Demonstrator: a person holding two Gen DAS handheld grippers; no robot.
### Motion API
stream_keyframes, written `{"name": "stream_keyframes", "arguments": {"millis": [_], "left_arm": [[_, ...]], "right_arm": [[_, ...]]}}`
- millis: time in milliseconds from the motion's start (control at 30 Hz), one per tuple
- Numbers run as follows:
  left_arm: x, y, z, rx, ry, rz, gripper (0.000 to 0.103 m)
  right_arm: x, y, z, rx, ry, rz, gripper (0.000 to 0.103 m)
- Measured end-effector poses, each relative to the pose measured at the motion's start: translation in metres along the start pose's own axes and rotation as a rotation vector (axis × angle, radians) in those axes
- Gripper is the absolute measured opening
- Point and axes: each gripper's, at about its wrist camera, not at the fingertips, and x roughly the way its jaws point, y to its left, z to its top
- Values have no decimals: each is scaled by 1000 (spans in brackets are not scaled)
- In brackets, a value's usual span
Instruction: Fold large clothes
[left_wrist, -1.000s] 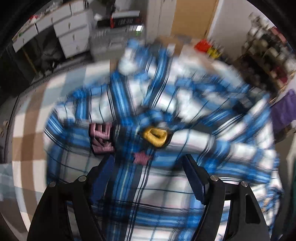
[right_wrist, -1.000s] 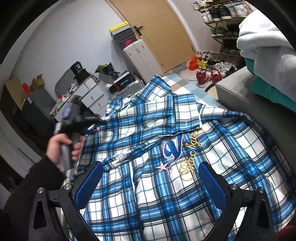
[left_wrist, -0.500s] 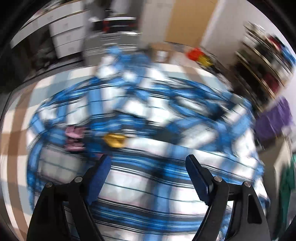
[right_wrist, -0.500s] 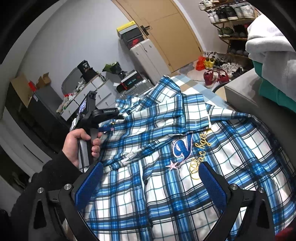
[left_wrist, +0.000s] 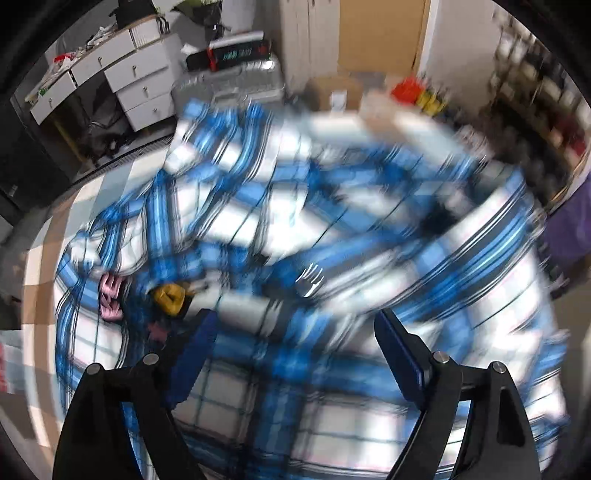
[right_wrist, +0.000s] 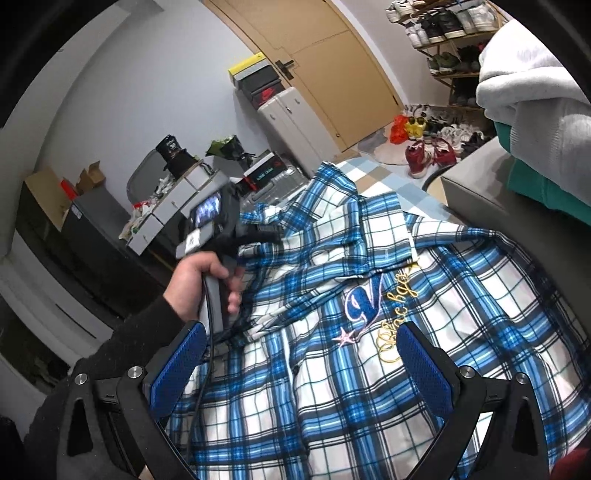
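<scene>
A large blue-and-white plaid shirt with a blue "V" crest and gold script lies spread and rumpled on a checked cover. My right gripper hovers low over the shirt's front, open, with nothing between its blue pads. A hand holds my left gripper at the shirt's left side, near a crumpled sleeve. In the blurred left wrist view the left gripper points down at the shirt. Its jaws are opening and no cloth sits between the pads. The crest shows left of them.
A grey sofa arm borders the shirt on the right, with stacked grey and teal clothes on it. White drawers, a silver suitcase, shoes and a wooden door lie beyond the far edge.
The hand with the left gripper has moved rightward over the shirt's left side, and its jaws have widened. The right gripper has stayed nearly still and open.
</scene>
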Motion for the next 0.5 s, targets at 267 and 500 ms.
{"name": "stream_keyframes", "arguments": {"millis": [267,500], "left_arm": [[44,-66,-8,192,114,-2,85],[44,-41,1,215,123,-12,87]], "right_arm": [[-6,1,2,11,-19,30,103],[-5,-3,5,13,-19,17,103]]}}
